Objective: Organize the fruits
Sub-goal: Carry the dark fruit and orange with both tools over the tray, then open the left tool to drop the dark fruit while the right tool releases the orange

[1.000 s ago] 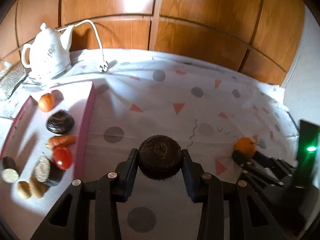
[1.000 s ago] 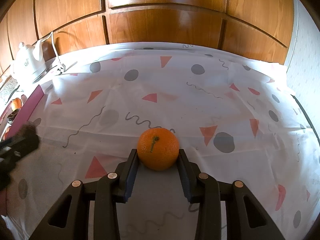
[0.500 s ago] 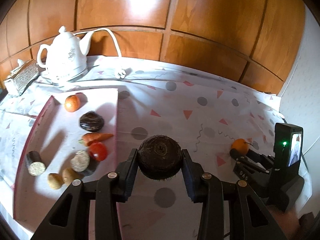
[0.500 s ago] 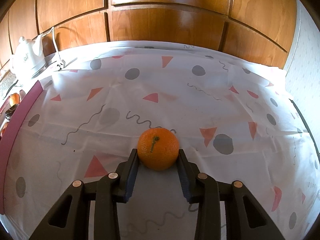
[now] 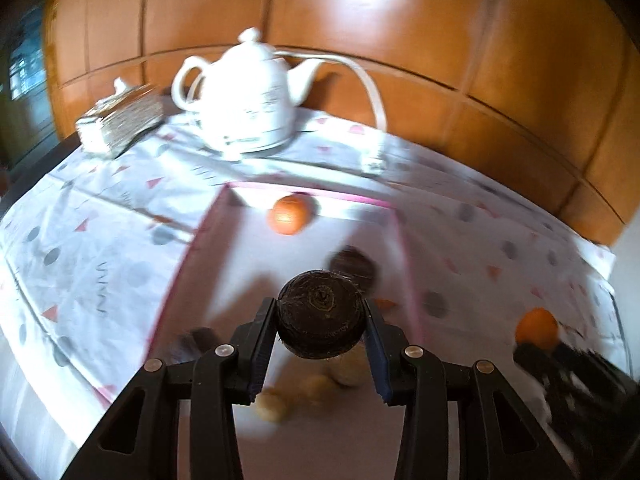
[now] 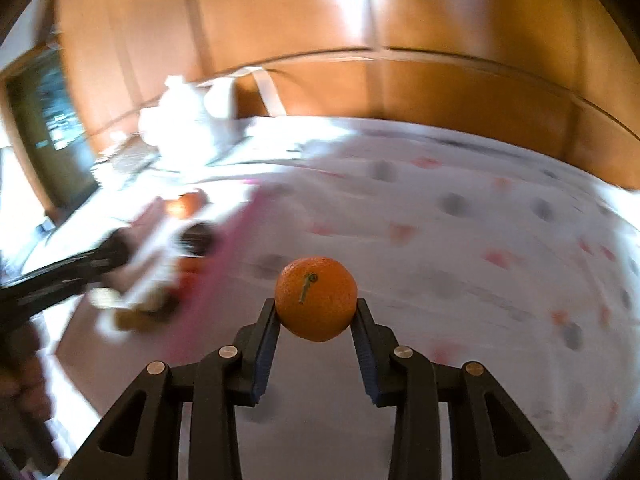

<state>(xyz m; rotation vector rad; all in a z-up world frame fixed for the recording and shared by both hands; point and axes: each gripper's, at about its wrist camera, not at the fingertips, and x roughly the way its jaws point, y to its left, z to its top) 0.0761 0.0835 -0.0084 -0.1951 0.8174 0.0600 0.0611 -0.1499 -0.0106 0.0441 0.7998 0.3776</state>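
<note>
Wood-panelled wall behind surface (image 5: 100, 248) with patterned cloth. One teapot (image 5: 244, 96), one pink-rimmed tray (image 5: 404, 248). Two oranges: one on tray (image 5: 289, 214), one (image 6: 316, 298) clamped in right gripper (image 6: 316, 320) jaws, raised over cloth. Left gripper (image 5: 322, 334) jaws clamped on dark round fruit (image 5: 320, 314) above tray; second dark fruit (image 5: 354, 266) just behind. Other tray items blurred.

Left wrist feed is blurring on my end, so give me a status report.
Left gripper shut on dark round fruit, above pink tray. Right gripper shut on orange, over tablecloth. Small orange already in tray.
</note>
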